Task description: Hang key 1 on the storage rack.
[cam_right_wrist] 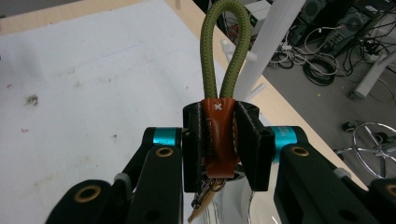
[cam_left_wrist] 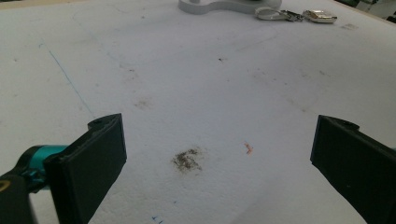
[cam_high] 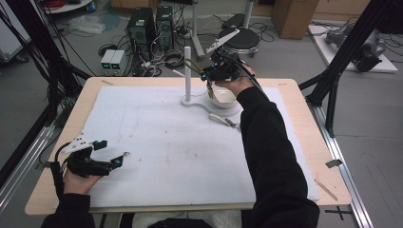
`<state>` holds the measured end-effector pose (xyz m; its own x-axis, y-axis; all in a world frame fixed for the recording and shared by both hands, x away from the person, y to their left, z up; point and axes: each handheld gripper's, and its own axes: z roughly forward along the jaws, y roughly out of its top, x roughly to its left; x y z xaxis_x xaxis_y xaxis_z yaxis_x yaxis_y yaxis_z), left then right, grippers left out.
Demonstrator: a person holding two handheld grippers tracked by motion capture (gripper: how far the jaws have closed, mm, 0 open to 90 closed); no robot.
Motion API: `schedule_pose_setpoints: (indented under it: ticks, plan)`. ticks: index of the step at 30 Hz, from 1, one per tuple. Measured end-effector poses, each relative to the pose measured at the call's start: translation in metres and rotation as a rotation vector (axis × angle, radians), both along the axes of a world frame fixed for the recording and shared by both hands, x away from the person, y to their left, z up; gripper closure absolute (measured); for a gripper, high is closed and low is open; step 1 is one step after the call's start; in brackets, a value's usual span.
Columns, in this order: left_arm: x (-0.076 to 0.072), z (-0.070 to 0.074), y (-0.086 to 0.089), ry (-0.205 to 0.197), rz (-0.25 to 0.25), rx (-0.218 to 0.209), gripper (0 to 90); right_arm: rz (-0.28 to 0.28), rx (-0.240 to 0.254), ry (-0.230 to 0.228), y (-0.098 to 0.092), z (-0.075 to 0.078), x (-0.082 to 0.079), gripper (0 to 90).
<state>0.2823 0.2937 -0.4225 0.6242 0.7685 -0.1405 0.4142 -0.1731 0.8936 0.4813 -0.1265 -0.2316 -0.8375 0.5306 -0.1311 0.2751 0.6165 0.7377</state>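
- My work surface is a light wooden table (cam_high: pixel 304 123), its bare edge showing around a big white foam mat (cam_high: pixel 176 142) that covers most of the top.
- The mat is scuffed: a dark smudge (cam_left_wrist: pixel 187 159) lies on it.
- A white stand (cam_high: pixel 188 76), an upright post on a flat base, sits at the mat's far edge.
- Just beside the stand's base, on its near right, lies a small metal clip (cam_high: pixel 223 119).

Most of the surface (cam_high: pixel 157 137) lies bare and open. At its far edge a white post (cam_high: pixel 187 71) on its stand, a white bowl (cam_high: pixel 223 96) and a metal clip (cam_high: pixel 223 120) crowd together.
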Motion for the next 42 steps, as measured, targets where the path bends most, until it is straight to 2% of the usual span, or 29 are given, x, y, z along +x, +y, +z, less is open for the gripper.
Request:
schedule_pose_setpoints:
  ticks: [6, 9, 13, 27, 36, 42]
  plan:
    - [0.0, 0.0, 0.001, -0.003, -0.001, 0.003, 3.9, -0.013, -0.022, -0.003, 0.013, 0.0, 0.009, 72.8]
    - [0.001, 0.0, 0.0, -0.001, -0.003, 0.005, 3.9, -0.016, -0.012, -0.004, 0.018, -0.001, 0.012, 72.8]
    - [0.001, 0.0, 0.001, -0.003, -0.004, 0.004, 3.9, -0.023, -0.058, 0.004, 0.023, -0.01, 0.016, 72.8]
    - [0.0, 0.0, 0.002, -0.002, -0.003, 0.004, 3.9, -0.061, -0.1, 0.029, 0.024, -0.026, 0.028, 72.7]
    - [0.001, -0.001, 0.001, 0.001, -0.005, 0.008, 3.9, -0.084, -0.109, 0.037, 0.027, -0.046, 0.036, 72.2]
    - [0.001, -0.001, 0.002, 0.001, -0.005, 0.009, 3.9, -0.105, -0.084, 0.046, 0.029, -0.057, 0.039, 70.6]
